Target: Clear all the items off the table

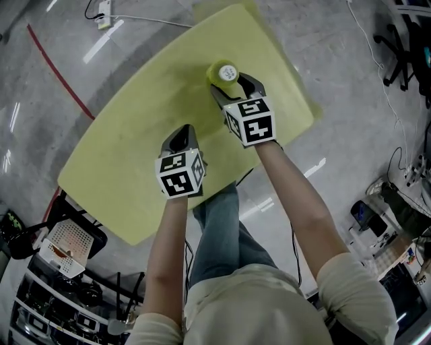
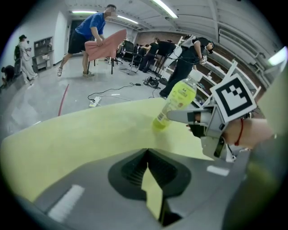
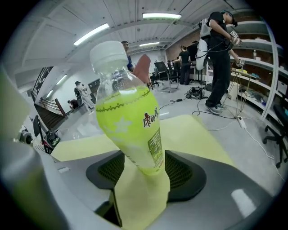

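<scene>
A clear bottle (image 1: 223,73) of yellow-green drink with a white cap stands on the pale yellow-green table (image 1: 135,148), toward its far side. My right gripper (image 1: 236,86) is open, one finger on each side of the bottle. In the right gripper view the bottle (image 3: 130,121) fills the middle, its base between the spread jaws of the right gripper (image 3: 144,168), and the pads do not press it. My left gripper (image 1: 182,131) is shut and empty, over the table's near half. The left gripper view shows that gripper (image 2: 146,152) closed, with the bottle (image 2: 175,101) and the right gripper's finger (image 2: 180,116) beyond.
The table stands on a grey floor with cables, a power strip (image 1: 103,15) and a red line (image 1: 60,74). Black crates and gear (image 1: 60,269) sit at lower left, an office chair (image 1: 404,47) at upper right. Several people (image 2: 92,36) work in the background.
</scene>
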